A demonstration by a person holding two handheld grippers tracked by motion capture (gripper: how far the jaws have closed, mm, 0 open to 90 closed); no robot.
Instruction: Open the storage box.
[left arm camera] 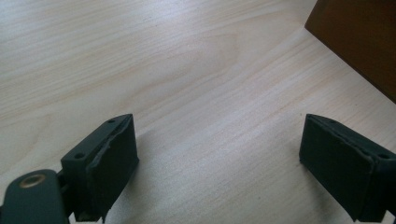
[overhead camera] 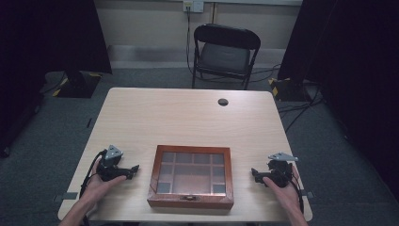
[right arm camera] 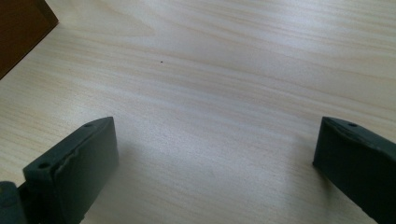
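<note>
A brown wooden box with a glass lid over several compartments sits shut near the table's front edge, its small clasp facing me. My left gripper rests on the table to the box's left, pointing at it, jaws wide apart with bare wood between them. In the left gripper view a corner of the box shows at the upper right, beyond the left gripper. My right gripper lies right of the box, open too. The right gripper view has the box's corner at the upper left, ahead of the right gripper.
The light wooden table has a round cable hole near its far edge. A black folding chair stands behind the table. Dark curtains hang at both sides, with cables on the grey floor at the right.
</note>
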